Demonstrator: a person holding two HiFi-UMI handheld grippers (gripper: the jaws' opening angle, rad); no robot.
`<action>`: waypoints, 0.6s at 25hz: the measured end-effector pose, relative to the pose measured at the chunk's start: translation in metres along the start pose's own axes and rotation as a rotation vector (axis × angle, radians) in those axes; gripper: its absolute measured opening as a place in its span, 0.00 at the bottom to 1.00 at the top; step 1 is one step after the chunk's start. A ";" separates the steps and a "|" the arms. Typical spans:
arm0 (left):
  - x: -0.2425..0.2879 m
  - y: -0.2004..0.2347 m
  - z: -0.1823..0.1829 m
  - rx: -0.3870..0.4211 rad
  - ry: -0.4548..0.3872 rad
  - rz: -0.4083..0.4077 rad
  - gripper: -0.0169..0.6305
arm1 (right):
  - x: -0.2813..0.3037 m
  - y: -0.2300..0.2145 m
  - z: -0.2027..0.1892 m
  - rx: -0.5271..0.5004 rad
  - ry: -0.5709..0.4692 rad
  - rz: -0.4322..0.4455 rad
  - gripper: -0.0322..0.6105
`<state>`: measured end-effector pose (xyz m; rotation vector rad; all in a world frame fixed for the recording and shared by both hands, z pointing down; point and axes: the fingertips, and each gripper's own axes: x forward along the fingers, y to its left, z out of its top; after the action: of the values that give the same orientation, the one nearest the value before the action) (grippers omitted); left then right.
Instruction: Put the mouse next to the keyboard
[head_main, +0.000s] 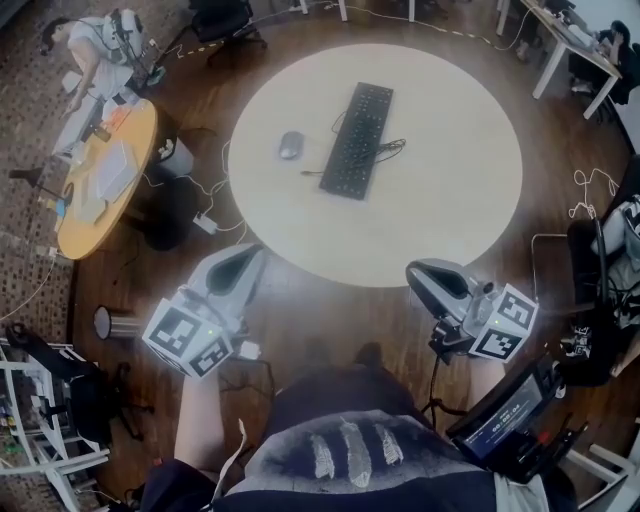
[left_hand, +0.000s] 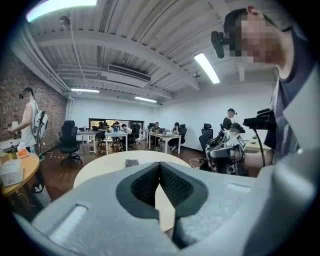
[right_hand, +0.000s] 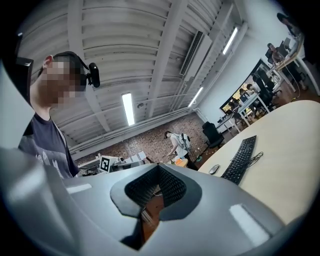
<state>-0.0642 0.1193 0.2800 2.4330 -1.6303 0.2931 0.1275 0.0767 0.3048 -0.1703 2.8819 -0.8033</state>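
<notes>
1. Mouse (head_main: 290, 145) lies on the round table (head_main: 440, 215), just left of the keyboard (head_main: 358, 140) in the head view, near it but not touching, with a strip of bare tabletop between them
2. Left gripper (head_main: 238, 266) has its jaws pressed together on nothing, and the right gripper (head_main: 422, 274) is the same; both hang short of the table's near edge, well apart from the mouse
3. Step in hand, as I judge it: the reach has not begun, since neither gripper is near the mouse
4. Next move probably falls to the left gripper, which is on the mouse's side. It would go forward over the table, spread its jaws, settle them on the mouse's flanks, then bring the mouse close alongside the keyboard's long edge. The low rounded shell could slip from a shallow pinch
5. Hard to make out: the left gripper view shows only a corner of the keyboard past its own jaws, and no mouse. The right gripper view shows both, small and far. Whether the mouse has a cord I cannot tell, though a loose cable (head_main: 390, 150) bunches at the keyboard's right side
</notes>
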 end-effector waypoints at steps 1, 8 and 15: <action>0.004 0.000 0.003 0.008 -0.001 -0.007 0.03 | -0.002 -0.003 0.002 -0.014 0.005 -0.003 0.05; 0.021 0.006 -0.007 0.032 0.025 -0.032 0.03 | -0.002 0.008 0.010 -0.172 0.076 0.030 0.05; 0.038 0.019 -0.009 0.019 0.004 -0.073 0.03 | -0.007 -0.005 0.023 -0.167 0.045 -0.062 0.05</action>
<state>-0.0685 0.0814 0.3003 2.4978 -1.5392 0.3034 0.1383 0.0615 0.2886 -0.2639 2.9986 -0.5824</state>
